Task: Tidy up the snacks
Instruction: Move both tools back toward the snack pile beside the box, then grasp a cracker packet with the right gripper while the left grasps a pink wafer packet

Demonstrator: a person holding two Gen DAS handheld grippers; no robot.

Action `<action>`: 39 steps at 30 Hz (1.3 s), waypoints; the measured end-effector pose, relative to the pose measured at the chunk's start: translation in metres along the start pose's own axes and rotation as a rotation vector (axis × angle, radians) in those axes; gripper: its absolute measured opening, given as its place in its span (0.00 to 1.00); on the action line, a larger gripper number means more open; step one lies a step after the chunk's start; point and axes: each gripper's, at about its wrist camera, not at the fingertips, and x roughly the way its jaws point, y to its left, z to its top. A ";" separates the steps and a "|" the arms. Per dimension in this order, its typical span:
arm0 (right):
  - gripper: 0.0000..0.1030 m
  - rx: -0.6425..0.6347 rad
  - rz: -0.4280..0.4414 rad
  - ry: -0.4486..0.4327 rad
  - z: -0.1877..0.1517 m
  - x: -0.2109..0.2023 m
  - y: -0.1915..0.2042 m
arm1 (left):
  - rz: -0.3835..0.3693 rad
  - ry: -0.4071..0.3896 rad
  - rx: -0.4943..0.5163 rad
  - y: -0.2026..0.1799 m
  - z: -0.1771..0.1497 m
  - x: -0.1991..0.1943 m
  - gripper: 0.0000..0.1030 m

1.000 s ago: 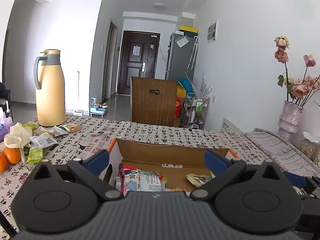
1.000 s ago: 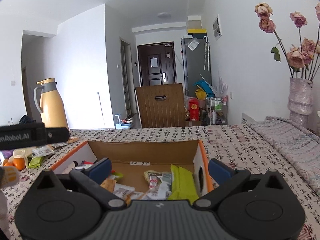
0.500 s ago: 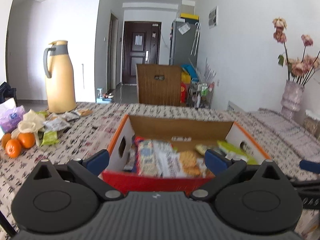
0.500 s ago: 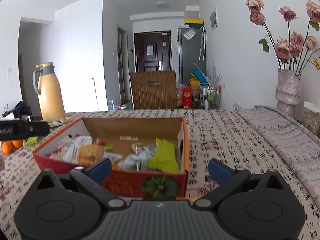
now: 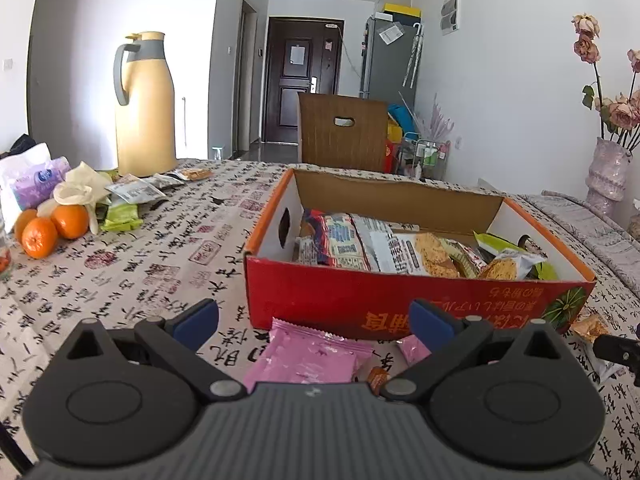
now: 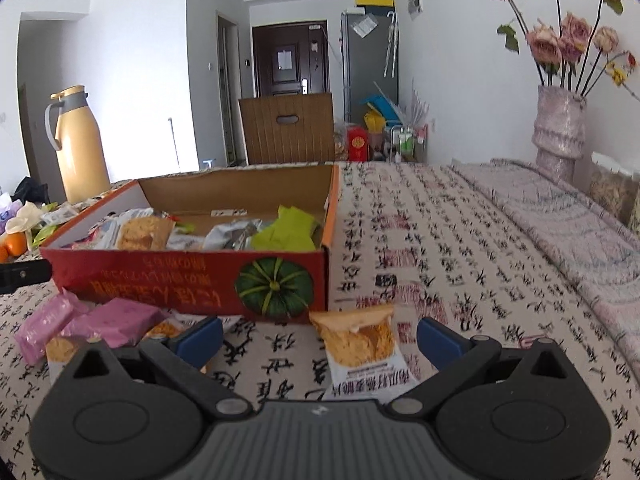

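Since a second earlier we had drawn both tools back from above the box [image 5: 416,300], so loose snacks showed before it. The box sat on the worktop [image 6: 460,240], already holding packets. Our left tool [image 5: 314,318], jaws apart and empty, faced a pink packet [image 5: 304,360]; our right tool [image 6: 320,332], likewise spread, framed an orange packet [image 6: 360,344], probably next.

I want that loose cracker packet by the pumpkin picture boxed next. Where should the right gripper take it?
The cracker packet lies flat between the open right gripper fingers. Probably come from above and pinch across its long side edges, mid-length, where it looks narrowest; the crimped ends look floppy.
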 end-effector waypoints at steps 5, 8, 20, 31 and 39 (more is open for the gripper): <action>1.00 0.022 0.025 0.013 0.001 0.003 -0.005 | -0.033 0.005 -0.004 -0.001 -0.007 0.005 1.00; 1.00 0.026 0.006 0.027 0.004 0.007 -0.008 | -0.049 0.001 -0.009 -0.001 -0.008 0.005 1.00; 1.00 -0.008 -0.079 0.121 0.007 0.042 -0.022 | -0.064 0.016 -0.007 -0.001 -0.010 0.008 1.00; 0.44 -0.029 -0.092 0.097 -0.004 0.046 -0.015 | -0.069 0.023 -0.007 -0.001 -0.010 0.010 1.00; 0.38 -0.011 -0.131 -0.022 -0.004 0.028 -0.014 | -0.054 0.031 -0.005 -0.002 -0.010 0.009 1.00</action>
